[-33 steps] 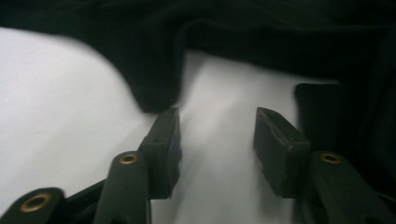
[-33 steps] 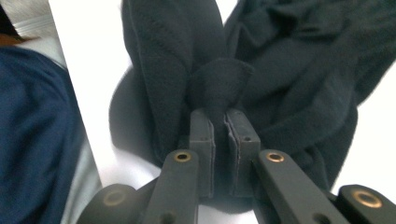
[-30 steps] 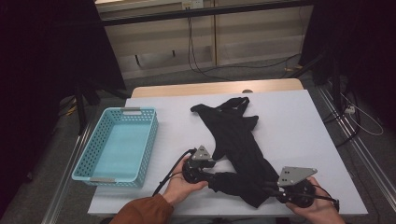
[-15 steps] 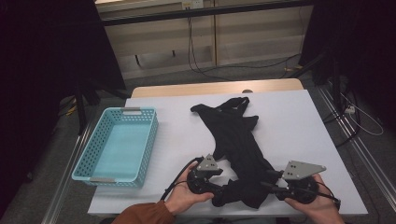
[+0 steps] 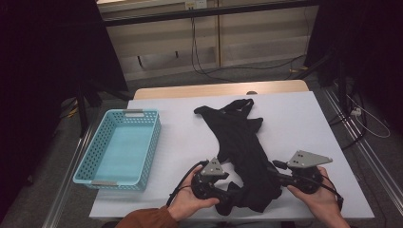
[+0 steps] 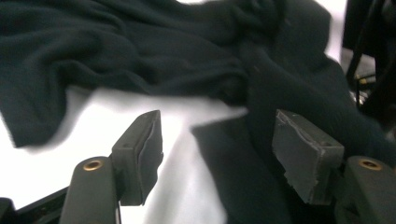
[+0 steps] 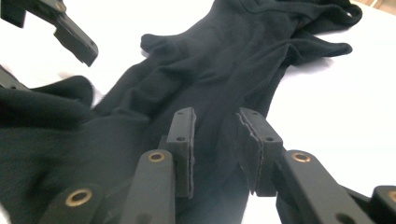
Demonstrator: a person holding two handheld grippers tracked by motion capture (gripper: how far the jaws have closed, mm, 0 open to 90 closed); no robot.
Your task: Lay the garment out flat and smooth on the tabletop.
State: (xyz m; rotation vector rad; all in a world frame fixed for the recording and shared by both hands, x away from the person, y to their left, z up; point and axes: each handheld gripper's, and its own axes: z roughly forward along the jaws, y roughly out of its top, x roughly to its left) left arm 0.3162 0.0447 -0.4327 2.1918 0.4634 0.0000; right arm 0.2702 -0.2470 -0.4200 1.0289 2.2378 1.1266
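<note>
The black garment (image 5: 240,142) is soft, matt knit cloth, rumpled into folds. It lies on a smooth white table (image 5: 309,123) with a pale wood edge, beside a glossy light-blue plastic basket (image 5: 95,156) with perforated walls. The left gripper (image 6: 219,140) has matt, worn rubbery pads (image 6: 303,149) and brass-coloured rivets.

Lab recording bay, black curtains (image 5: 43,71), loose cables (image 5: 209,71)
</note>
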